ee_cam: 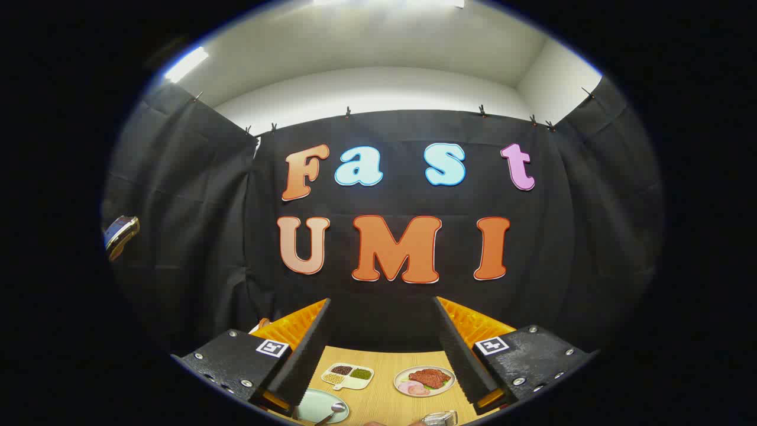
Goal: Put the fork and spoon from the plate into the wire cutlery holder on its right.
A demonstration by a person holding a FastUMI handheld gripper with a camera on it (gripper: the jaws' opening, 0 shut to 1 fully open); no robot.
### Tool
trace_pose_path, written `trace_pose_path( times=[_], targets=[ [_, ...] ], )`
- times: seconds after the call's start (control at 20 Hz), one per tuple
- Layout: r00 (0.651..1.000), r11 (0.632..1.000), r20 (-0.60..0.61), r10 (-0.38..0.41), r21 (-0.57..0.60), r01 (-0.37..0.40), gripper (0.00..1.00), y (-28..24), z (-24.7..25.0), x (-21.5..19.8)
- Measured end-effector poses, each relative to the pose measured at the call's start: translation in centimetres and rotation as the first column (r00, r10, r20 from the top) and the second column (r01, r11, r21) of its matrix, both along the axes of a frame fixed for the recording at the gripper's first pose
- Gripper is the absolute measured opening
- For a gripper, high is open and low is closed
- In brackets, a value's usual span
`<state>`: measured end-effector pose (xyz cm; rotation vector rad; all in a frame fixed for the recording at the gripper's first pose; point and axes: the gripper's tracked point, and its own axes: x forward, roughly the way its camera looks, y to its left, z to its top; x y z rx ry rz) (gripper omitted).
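Apparently poised for approach, the gripper [383, 349] hangs above the plate [316, 404], fingers spread wide and empty, while the spoon [332, 412] rests on it, left of the wire holder [439, 419].

Claw [383, 349]: ribbed inner faces, screwed textured blocks each bearing a square marker

- Looks like a staged recording booth, not a real kitchen: black cloth [195, 236] clipped up as walls
- Bare white ceiling [378, 47] with strip lights above
- Wooden tabletop [384, 396] with printed food pictures [424, 380]
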<state>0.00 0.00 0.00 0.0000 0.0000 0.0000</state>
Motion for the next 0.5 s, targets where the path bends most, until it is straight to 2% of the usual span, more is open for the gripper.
trace_pose_path(
  times=[0.5],
  targets=[
    [0.999,1.000,-0.032,0.023,-0.006,-0.023,0.99,0.6,-1.3,-0.4]
  ],
)
